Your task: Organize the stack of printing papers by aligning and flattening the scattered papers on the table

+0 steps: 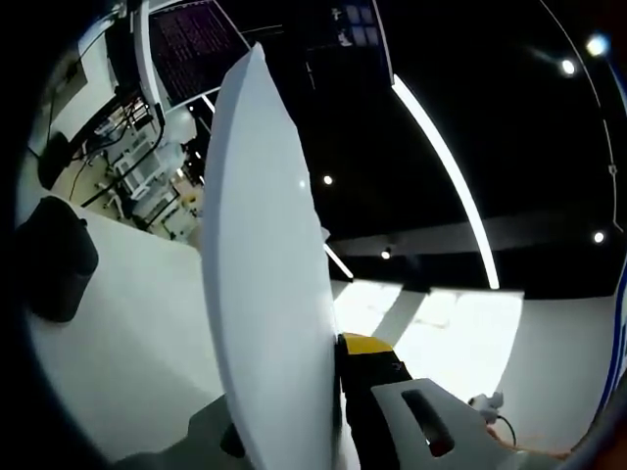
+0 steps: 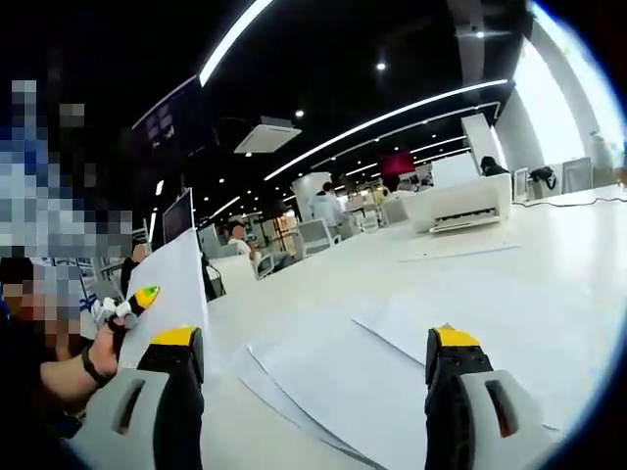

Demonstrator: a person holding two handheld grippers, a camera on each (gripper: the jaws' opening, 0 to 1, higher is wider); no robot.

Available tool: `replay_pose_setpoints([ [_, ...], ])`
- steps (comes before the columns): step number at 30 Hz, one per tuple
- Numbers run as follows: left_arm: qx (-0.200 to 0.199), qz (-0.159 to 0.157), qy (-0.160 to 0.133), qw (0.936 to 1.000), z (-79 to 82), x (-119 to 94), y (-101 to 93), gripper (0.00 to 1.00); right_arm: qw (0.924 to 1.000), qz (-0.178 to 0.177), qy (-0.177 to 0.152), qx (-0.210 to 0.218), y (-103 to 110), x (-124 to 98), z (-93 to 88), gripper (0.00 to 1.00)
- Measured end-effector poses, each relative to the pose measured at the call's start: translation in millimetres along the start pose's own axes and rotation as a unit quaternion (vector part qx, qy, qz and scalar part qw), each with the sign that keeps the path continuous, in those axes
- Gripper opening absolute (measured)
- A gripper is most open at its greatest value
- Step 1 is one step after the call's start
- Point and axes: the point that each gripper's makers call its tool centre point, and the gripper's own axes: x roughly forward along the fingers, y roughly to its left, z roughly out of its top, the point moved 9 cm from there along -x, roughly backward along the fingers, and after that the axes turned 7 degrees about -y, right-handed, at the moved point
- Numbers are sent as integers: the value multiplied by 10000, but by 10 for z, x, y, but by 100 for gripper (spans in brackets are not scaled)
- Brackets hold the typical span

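The table (image 2: 549, 245) carries loose papers (image 2: 343, 377) beneath the right gripper (image 2: 313, 357), jaws spread and empty. The left gripper (image 1: 328, 392), raised upward, pinches 1 sheet (image 1: 260, 264) upright; its left jaw is hidden behind it.

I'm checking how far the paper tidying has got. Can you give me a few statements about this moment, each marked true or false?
1. The left gripper is shut on a sheet of paper. True.
2. The right gripper is clamped on a sheet. False: its jaws stand wide apart, empty.
3. Loose papers lie overlapping on the white table. True.
4. The printer sits on the floor. False: it sits on the table's far end.
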Motion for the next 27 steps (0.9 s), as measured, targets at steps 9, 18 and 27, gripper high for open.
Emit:
replay_pose_setpoints([
  [9,4,1,-5,10000,6,-2,2,7,10000,-38,-30,-12,-3,-35,-10,89],
  [18,3,4,-11,10000,2,-4,-2,7,9999,-115,-83,18,-77,-92,2,89],
  [27,3,7,-11,10000,0,-2,0,7,9996,-264,-75,89,-194,-163,-55,88],
])
